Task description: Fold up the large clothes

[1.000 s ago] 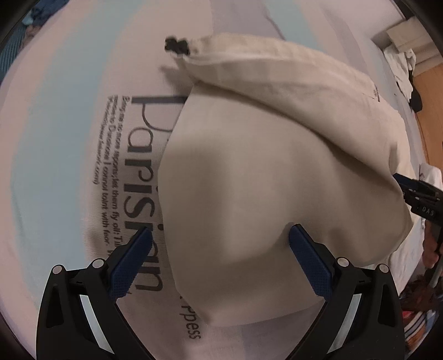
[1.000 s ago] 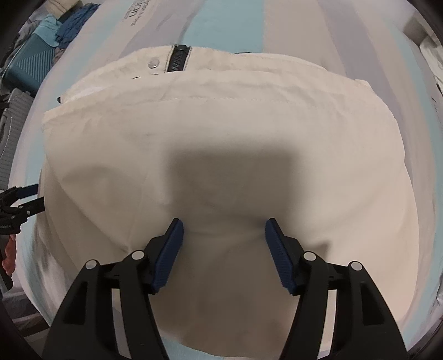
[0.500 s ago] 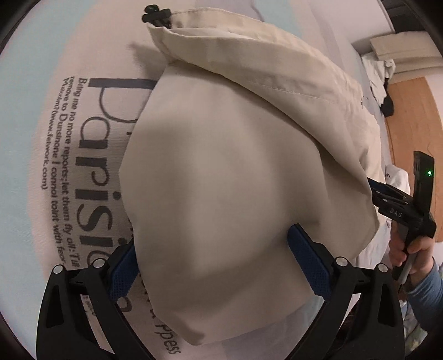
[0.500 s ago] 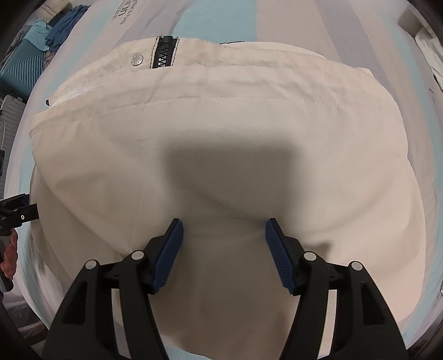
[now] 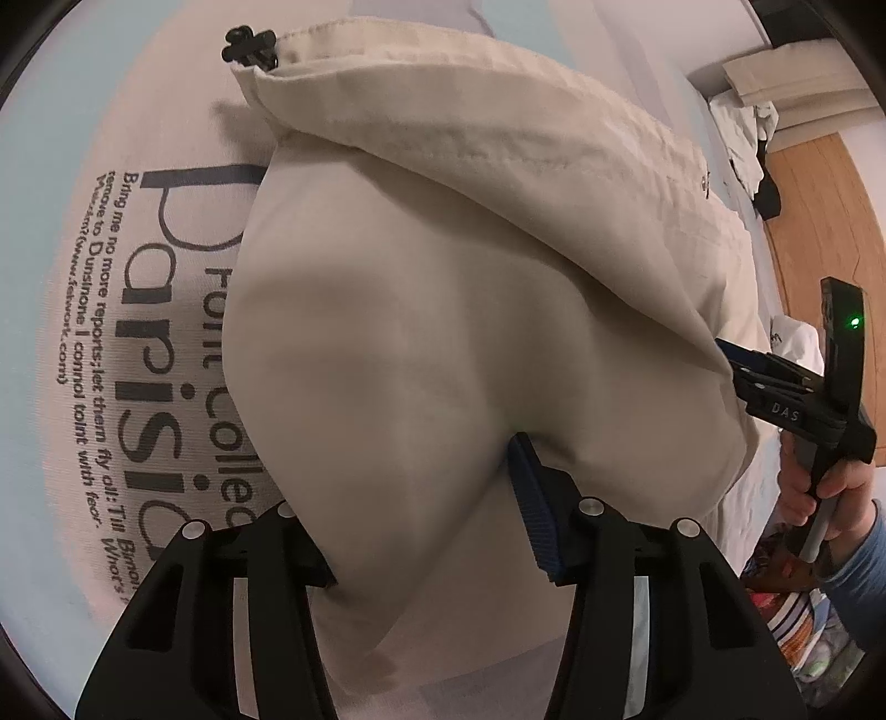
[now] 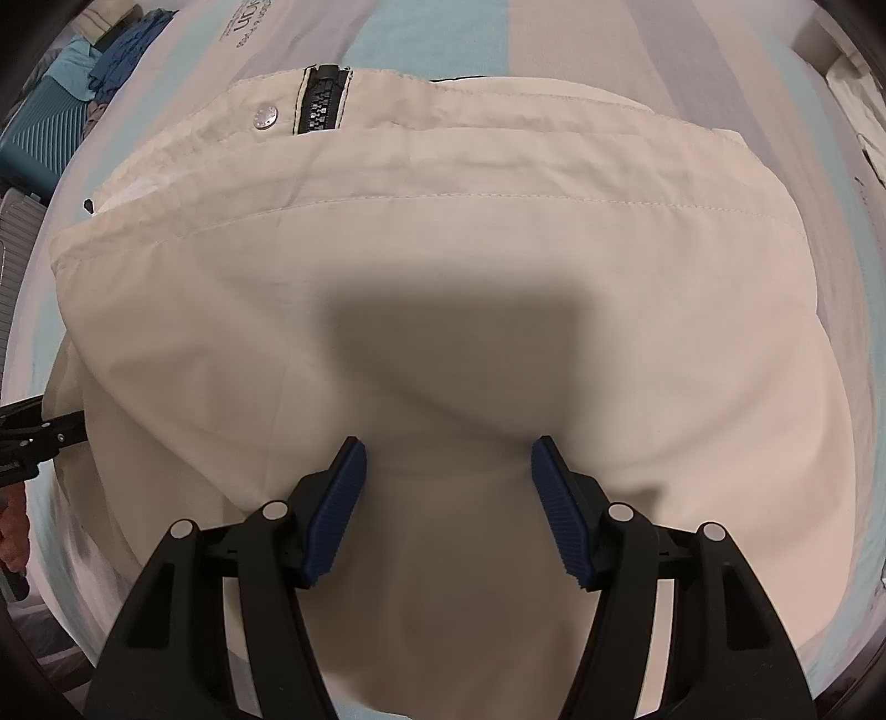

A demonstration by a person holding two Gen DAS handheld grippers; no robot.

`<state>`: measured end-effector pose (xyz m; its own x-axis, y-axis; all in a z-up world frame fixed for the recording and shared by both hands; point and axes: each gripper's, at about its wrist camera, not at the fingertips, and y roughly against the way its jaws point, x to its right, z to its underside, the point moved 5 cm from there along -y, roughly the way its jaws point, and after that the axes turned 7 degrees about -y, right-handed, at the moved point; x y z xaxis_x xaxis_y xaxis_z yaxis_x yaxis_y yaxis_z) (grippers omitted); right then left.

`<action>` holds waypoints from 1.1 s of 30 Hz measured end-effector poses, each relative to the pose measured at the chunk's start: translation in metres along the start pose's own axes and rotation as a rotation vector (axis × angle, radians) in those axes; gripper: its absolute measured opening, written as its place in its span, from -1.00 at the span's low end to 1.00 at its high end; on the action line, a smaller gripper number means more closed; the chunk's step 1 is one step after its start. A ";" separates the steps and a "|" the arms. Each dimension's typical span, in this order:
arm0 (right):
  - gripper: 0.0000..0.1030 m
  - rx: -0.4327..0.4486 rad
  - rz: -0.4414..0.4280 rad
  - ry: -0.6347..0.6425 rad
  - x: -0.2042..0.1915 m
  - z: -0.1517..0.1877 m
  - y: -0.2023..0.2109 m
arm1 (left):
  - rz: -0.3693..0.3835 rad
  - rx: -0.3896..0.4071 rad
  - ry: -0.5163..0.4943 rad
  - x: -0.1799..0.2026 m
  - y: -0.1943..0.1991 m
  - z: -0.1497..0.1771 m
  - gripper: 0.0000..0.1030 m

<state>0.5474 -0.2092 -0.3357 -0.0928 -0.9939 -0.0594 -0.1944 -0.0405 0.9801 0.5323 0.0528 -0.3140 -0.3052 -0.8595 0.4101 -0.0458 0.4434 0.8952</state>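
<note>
The cream jacket [image 5: 443,310] lies bunched on the striped, printed bedsheet [image 5: 111,310], zip [image 6: 321,99] at the far edge. The L gripper [image 5: 426,498] has just been closing from full spread, w/ a thick fold of cloth bulging between its jaws; firm pinch can't be told yet. The R gripper [image 6: 446,487] sits unchanged, jaws part-spread over bunched cloth, so the next fold looks about to start.

Surface: a bed [image 6: 443,33] covered by a sheet striped pale blue, lilac and white.
Sheet print: large dark lettering [image 5: 138,343] just left of the garment, partly covered by it.
On the bed: a cream garment [image 6: 443,249], folded over, zipper end [image 6: 321,99] at its far edge.
</note>
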 end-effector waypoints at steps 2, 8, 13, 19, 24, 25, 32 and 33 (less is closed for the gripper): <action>0.16 0.000 0.000 0.002 0.000 0.001 0.000 | -0.007 -0.003 0.010 0.000 -0.005 -0.001 0.05; 0.16 0.001 0.005 0.001 0.002 0.000 -0.002 | -0.021 -0.020 0.020 0.008 -0.024 -0.011 0.15; 0.16 0.004 0.007 0.002 0.001 0.001 -0.001 | -0.055 -0.011 -0.010 0.029 -0.026 -0.015 -0.31; 0.16 0.003 0.003 0.006 0.003 0.001 -0.004 | -0.160 0.005 -0.065 0.063 -0.028 -0.022 -0.63; 0.16 -0.001 -0.009 0.010 0.007 -0.001 -0.005 | -0.198 0.017 -0.083 0.086 -0.022 -0.025 -0.73; 0.16 -0.001 -0.010 0.013 0.008 -0.001 -0.006 | -0.198 0.021 -0.081 0.092 -0.020 -0.027 -0.74; 0.17 0.011 -0.044 -0.007 0.018 -0.002 -0.007 | -0.195 0.054 -0.078 0.125 0.001 -0.036 -0.75; 0.16 0.013 -0.051 -0.010 0.020 -0.002 -0.007 | -0.188 0.063 -0.080 0.132 0.004 -0.039 -0.75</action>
<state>0.5493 -0.2289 -0.3436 -0.0921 -0.9895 -0.1112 -0.2121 -0.0896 0.9731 0.5283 -0.0690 -0.2493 -0.3599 -0.9067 0.2199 -0.1674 0.2946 0.9408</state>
